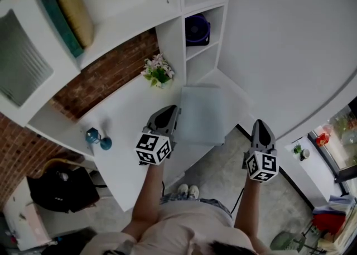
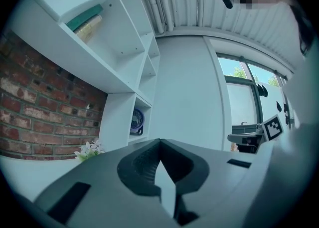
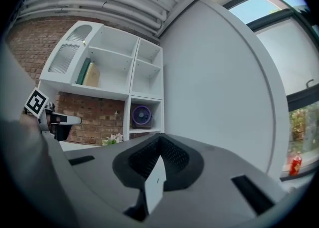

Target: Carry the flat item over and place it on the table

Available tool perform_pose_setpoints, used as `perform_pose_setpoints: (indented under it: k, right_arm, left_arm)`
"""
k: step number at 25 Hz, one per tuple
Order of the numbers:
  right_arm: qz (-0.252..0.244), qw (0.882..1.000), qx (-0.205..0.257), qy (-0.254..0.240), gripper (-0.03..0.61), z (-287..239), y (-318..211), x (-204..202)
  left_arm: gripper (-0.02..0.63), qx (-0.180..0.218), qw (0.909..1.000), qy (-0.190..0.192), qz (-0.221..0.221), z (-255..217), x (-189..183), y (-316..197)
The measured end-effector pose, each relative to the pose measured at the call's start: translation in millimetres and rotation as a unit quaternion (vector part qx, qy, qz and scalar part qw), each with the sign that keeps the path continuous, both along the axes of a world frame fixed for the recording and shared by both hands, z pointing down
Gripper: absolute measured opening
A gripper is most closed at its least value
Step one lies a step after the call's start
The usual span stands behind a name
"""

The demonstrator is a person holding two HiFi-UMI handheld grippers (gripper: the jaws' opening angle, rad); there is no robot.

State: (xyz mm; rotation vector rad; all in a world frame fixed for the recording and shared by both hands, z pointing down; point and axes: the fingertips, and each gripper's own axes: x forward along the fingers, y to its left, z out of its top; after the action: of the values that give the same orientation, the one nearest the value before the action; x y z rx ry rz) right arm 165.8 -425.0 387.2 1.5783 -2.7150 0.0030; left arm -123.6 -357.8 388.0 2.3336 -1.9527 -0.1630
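A pale grey flat square panel point(image 1: 203, 115) lies on the near right corner of the white counter point(image 1: 125, 123). My left gripper point(image 1: 169, 111) sits just beside the panel's left edge, jaws shut tip to tip; its own view looks up at the shelves and shows nothing between the fingertips point(image 2: 159, 142). My right gripper point(image 1: 261, 124) hangs to the right of the panel, over the floor and apart from it. It is shut too, and nothing is seen gripped point(image 3: 160, 138). Neither gripper view shows the panel.
A small bunch of flowers point(image 1: 158, 71) stands at the back of the counter, a blue vase point(image 1: 97, 138) at its left end. A blue fan point(image 1: 197, 29) sits in a shelf cubby. White wall point(image 1: 290, 53) at right; black bag point(image 1: 61, 188) on the floor at left.
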Motion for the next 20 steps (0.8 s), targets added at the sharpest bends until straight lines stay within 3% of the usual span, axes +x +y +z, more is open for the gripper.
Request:
perform_pose_setpoints:
  k: [20]
  right_arm:
    - [0.016,1.0,-0.009,0.0,0.015,9,0,15]
  left_arm:
    - [0.028,-0.018,0.9997,0.018,0.001,14,0,4]
